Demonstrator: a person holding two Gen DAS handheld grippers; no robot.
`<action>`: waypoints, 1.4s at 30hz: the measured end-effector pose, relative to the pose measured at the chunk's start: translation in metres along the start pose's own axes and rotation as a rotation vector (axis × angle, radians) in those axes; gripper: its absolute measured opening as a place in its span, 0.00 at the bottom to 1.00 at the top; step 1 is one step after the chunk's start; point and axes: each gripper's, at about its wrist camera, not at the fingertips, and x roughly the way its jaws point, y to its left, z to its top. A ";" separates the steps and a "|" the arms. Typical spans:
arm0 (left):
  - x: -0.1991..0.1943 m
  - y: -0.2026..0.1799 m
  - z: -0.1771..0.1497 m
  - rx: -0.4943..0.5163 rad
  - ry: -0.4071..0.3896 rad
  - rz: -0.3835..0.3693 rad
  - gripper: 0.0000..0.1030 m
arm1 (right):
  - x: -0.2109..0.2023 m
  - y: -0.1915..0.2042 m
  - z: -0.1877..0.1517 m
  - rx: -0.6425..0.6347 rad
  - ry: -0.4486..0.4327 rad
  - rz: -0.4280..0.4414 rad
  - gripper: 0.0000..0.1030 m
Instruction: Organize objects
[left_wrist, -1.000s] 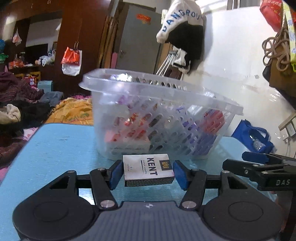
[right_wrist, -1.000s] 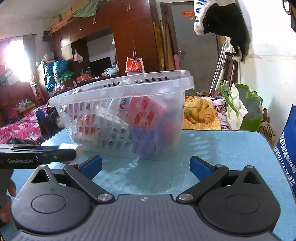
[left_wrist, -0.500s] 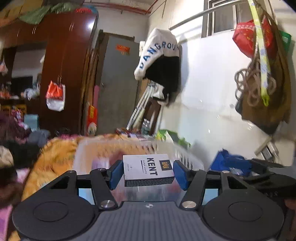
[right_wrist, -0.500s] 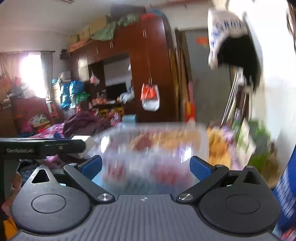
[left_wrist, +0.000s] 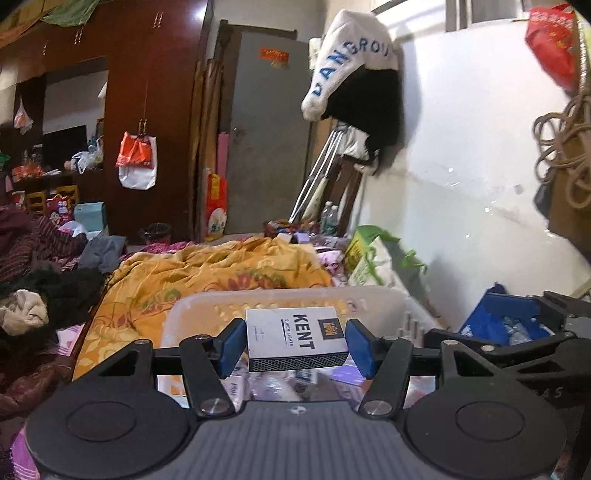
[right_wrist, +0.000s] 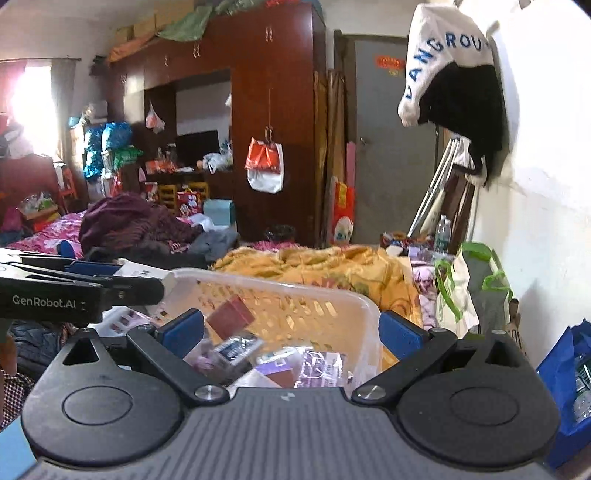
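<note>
1. My left gripper is clamped on a white KENT cigarette pack; both blue pads press its short ends, jaws roughly a third open. The pack lies flat, printed face up, dark edge toward me.
2. The pack hangs above the clear plastic basket, over its near half and clear of the rim.
3. My right gripper has nothing in it. Its jaws stand wide apart, the blue pads empty, and it hangs over the near side of the basket.
4. In the right wrist view the left gripper reaches in from the basket's left side, at about rim height, with a white corner of the pack showing.
5. In the left wrist view the right gripper sits to the basket's right, seen side-on.
6. Inside the basket: a jumble of small packs, among them a dark red box tilted on edge against the far wall, a dark foil-looking packet and purple-printed packets near the right wall. I can't read the labels.
7. Beyond the basket's far rim lies an orange patterned blanket. Right of the basket, a blue bag against the white wall.
</note>
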 end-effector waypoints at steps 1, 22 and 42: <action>0.003 0.002 0.000 -0.002 0.003 0.007 0.61 | 0.002 -0.001 -0.001 0.003 0.002 -0.001 1.00; 0.007 0.000 -0.017 0.054 -0.082 0.046 0.88 | 0.004 -0.005 -0.011 0.003 0.009 0.014 1.00; -0.048 0.038 -0.051 0.029 -0.062 0.011 1.00 | -0.042 -0.009 -0.038 0.007 0.049 -0.045 1.00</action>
